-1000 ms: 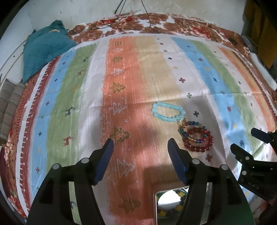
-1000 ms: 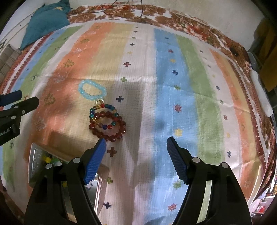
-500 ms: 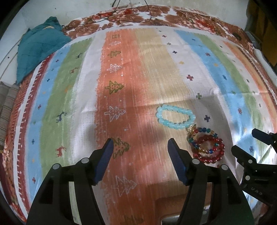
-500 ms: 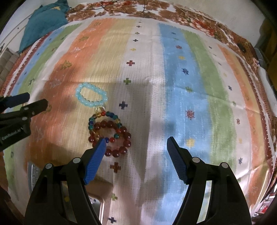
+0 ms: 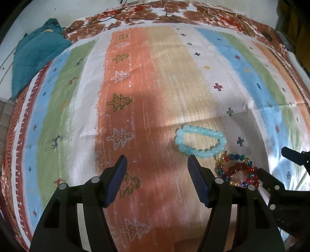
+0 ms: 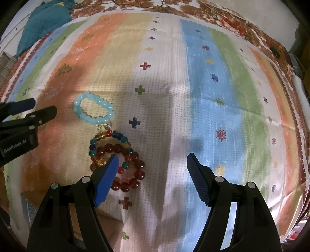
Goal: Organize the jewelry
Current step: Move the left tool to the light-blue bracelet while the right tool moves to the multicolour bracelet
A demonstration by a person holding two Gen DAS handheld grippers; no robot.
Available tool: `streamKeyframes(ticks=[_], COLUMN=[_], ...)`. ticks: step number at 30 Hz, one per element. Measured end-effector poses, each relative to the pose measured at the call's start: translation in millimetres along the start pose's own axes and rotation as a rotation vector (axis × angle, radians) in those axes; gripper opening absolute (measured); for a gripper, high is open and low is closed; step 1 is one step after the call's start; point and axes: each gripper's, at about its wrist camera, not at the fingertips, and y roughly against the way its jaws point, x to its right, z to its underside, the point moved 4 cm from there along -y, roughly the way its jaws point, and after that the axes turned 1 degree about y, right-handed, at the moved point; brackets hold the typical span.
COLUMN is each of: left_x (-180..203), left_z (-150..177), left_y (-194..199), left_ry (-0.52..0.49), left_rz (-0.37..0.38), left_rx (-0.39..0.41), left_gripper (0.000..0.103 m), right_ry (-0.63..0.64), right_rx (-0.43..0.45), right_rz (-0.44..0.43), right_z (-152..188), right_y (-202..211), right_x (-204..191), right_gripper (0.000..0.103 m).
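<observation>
On the striped bedcover (image 6: 193, 97) I am watching three bead bracelets lying together: the pale blue bracelet (image 6: 93, 109), the multicoloured bracelet (image 6: 108, 147) touching it, and the dark red bracelet (image 6: 133, 170) overlapping that. I am holding the left tongs (image 5: 157, 174) and right tongs (image 6: 152, 174) wide and empty. I am judging that the overlap risks one grab snagging its neighbours too.

place: home bedroom | cues: striped bedspread (image 5: 174, 81), floral sheet (image 5: 147, 17), teal cloth (image 5: 36, 56)
</observation>
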Motion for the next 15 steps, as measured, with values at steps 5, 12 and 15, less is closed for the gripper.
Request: streamKeyframes(ticks=[5,12,15], left_x=[3.0,3.9,4.2], left_z=[-5.4,-10.0,-12.4], left_y=[-7.6,-18.8,-23.1], left_ry=[-0.013,-0.022,-0.025], left_rz=[0.003,0.010,0.013], left_rx=[-0.008,-0.030,-0.036], left_gripper=[0.065,0.065,0.065], right_ry=[0.012,0.026,0.032], right_rx=[-0.006,-0.018,-0.023], right_rz=[-0.003,-0.004,-0.007], right_z=[-5.0,-11.2,-13.9], right_y=[-5.6,-11.3,-14.2], right_x=[-2.7,-6.9,-8.7], right_gripper=[0.072,0.067,0.065])
